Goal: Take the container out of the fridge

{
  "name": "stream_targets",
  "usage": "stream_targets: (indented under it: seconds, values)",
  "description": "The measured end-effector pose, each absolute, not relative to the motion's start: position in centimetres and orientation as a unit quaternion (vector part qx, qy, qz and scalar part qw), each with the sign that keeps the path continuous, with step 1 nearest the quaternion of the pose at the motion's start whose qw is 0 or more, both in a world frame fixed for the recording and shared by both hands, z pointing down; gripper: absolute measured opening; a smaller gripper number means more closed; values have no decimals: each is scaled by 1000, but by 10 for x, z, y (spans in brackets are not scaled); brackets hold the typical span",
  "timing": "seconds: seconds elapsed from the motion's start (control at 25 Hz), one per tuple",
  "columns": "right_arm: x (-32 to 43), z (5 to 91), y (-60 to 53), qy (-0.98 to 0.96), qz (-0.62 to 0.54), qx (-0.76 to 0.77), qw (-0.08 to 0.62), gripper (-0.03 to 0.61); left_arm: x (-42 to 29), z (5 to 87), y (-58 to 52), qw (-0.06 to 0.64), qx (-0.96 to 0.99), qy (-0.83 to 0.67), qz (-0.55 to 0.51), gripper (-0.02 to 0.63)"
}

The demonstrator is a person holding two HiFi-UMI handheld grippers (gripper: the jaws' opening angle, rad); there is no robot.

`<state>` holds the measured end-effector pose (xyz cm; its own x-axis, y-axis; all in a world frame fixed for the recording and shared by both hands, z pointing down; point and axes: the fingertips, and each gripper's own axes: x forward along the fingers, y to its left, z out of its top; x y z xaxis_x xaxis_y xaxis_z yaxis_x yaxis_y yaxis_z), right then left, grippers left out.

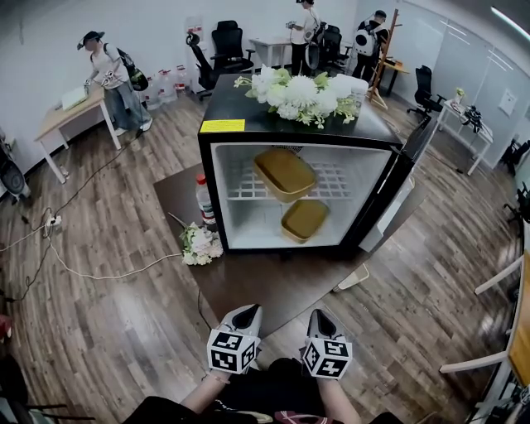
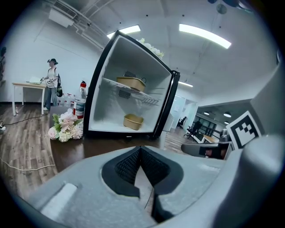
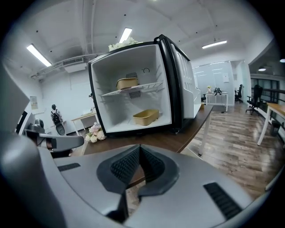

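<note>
There was the dark bench in a wood-floored office, open fridge on it: upper container lay on the wire shelf, lower container on the fridge's floor. Left claw and right claw were both clenched, empty, well apart from the fridge.

A wood-plank floor spreads across the frame, with a white cable trailing over it at the left. A white wall runs along the top, with a pale wooden desk before it at upper left and black office chairs at top centre. Glass partitions stand at upper right. A dark brown surface occupies the centre. Long strip lights glow on the ceiling.
</note>
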<state>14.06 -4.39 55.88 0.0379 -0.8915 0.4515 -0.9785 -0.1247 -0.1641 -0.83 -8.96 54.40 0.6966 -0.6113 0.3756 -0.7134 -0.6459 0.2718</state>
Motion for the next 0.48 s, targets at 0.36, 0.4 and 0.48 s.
stream_targets:
  seconds: [0.36,0.4,0.48]
  values:
    - [149,554,-88,-653,225,714,115,9,-11,546,-115,218,884,-398,113,8]
    - [150,554,-92,-654,227,712,117,9,-10,547,-117,220,882,-400,114,8]
    - [155,554,-103,-655,232,709,119,49,-7,546,-124,220,880,-404,114,8]
